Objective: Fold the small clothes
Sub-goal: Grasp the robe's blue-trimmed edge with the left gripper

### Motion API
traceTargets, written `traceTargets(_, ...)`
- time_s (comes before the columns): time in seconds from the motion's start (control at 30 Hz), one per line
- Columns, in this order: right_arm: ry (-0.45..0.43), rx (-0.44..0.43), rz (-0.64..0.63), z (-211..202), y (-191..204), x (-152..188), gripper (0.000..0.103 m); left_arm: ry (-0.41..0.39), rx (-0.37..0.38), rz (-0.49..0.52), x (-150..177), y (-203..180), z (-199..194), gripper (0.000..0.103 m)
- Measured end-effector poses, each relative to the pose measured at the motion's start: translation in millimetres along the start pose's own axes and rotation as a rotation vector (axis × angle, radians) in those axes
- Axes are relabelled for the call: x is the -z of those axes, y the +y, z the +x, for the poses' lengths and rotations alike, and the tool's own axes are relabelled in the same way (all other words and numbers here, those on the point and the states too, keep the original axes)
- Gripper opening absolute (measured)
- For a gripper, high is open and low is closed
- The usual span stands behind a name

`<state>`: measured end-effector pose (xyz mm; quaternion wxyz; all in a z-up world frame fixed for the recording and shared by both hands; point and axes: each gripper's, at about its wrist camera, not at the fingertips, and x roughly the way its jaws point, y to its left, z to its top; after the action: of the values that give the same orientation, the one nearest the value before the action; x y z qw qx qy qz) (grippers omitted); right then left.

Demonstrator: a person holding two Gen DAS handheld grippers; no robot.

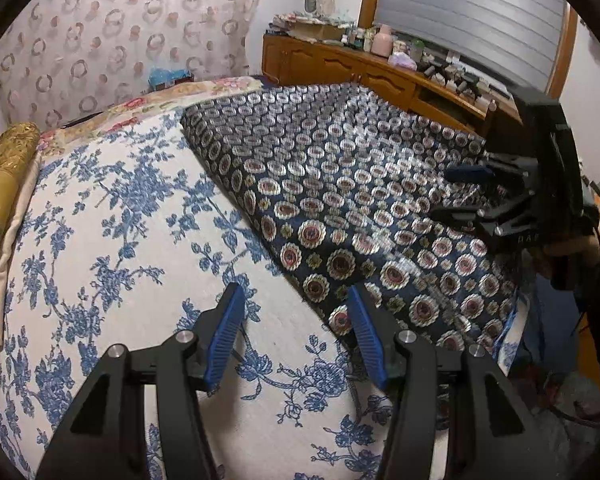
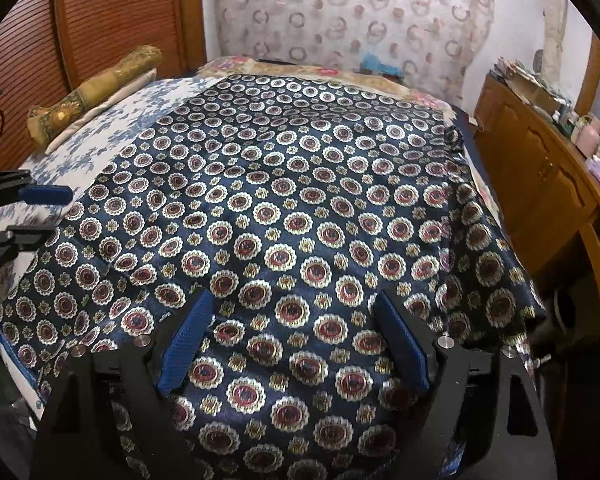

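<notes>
Only the right wrist view shows the slatted wooden door (image 2: 100, 12).

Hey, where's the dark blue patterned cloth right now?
The dark blue patterned cloth lies spread flat on the bed, filling the right wrist view beneath the right gripper; its left edge borders the blue floral bedspread.

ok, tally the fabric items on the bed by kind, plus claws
Dark medallion-print cloth: 1
Blue-floral white cover: 1
Gold rolled bolster: 1
Pink-floral spread: 1
Claws: 2, left claw, right claw
Total: 6
</notes>
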<state>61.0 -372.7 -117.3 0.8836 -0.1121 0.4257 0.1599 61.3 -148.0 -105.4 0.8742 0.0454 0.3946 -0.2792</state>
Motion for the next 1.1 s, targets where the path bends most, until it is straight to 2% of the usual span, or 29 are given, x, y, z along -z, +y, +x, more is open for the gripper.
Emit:
traceTargets(0.17, -0.039, -0.013, 0.015, -21.2, -1.1, 14.1, 0.085, -0.021, 0.023, 0.0, -3.1, -2.3, -9.7, 0.053)
traceTargets(0.37, -0.077, -0.023, 0.03, -50.3, -0.6, 28.6, 0.085, 0.037, 0.047, 0.02, -0.1, -9.2, 2.9, 0.053)
traceTargets(0.53, -0.069, -0.018, 0.012, -60.5, 10.2, 36.1, 0.085, 0.068, 0.056, 0.034, 3.3, -14.5, 9.4, 0.053)
traceTargets(0.67, -0.058, -0.018, 0.0, -62.0, 16.4, 40.8, 0.085, 0.084, 0.109, 0.014, 6.7, -15.6, 10.0, 0.053)
traceTargets(0.9, -0.054, -0.008, 0.0, -66.7, 18.8, 45.6, 0.085, 0.093, 0.162, 0.013, 10.8, -21.9, 7.4, 0.053)
traceTargets(0.97, -0.054, -0.012, 0.001, -68.4, 19.5, 48.1, 0.085, 0.095, 0.184, 0.011, 11.1, -23.4, 7.4, 0.043)
traceTargets(1.03, -0.054, -0.017, -0.001, -69.6, 20.7, 50.6, 0.085, 0.098, 0.187, 0.013, 9.1, -25.2, 8.4, 0.02)
traceTargets(1.1, -0.05, -0.026, -0.002, -70.0, 22.0, 52.4, 0.085, 0.096, 0.186, 0.032, 6.2, -28.9, 8.2, 0.007)
